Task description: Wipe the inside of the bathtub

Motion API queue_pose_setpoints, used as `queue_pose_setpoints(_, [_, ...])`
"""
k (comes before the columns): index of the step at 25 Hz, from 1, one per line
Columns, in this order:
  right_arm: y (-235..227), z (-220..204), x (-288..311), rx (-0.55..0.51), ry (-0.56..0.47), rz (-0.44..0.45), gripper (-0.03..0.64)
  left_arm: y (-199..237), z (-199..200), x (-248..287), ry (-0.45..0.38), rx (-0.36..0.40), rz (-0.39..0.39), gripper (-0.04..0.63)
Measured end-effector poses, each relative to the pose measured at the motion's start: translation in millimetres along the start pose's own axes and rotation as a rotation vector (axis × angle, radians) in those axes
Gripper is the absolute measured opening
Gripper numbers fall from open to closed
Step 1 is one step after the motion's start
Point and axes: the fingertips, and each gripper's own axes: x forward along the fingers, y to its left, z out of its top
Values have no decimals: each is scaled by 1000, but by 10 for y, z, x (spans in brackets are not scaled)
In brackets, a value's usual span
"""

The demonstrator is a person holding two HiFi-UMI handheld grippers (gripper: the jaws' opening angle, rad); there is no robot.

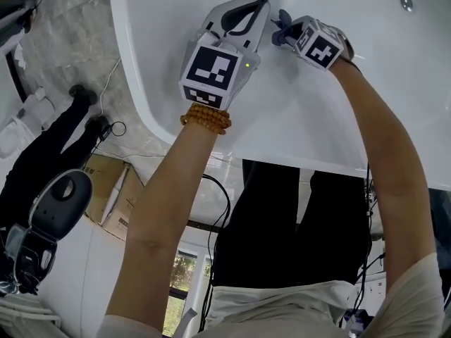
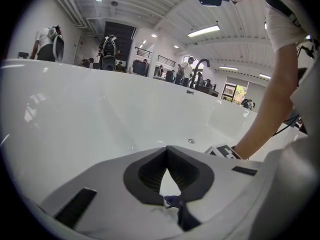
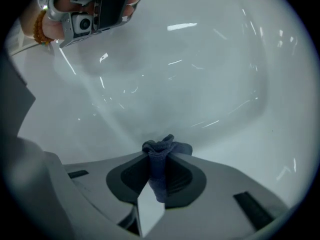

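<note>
Right gripper view: right gripper [image 3: 159,157] pinches a blue cloth [image 3: 168,147] inside the bathtub [image 3: 200,74]; left gripper [image 2: 166,148], fingers pressed together.

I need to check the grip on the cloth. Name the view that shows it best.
The right gripper view: the blue cloth sits centred, pinched between the right gripper's jaws. The head view shows only a small tuft. The left gripper view shows at most a blue scrap.

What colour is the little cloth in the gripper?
The cloth is dark blue; the right gripper view shows it best.
</note>
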Motion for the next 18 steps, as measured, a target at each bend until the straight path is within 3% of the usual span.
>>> queue_pose_setpoints(18, [200,-333,465,67,83,155,80,74,-83,-5,22,-55,34,-3])
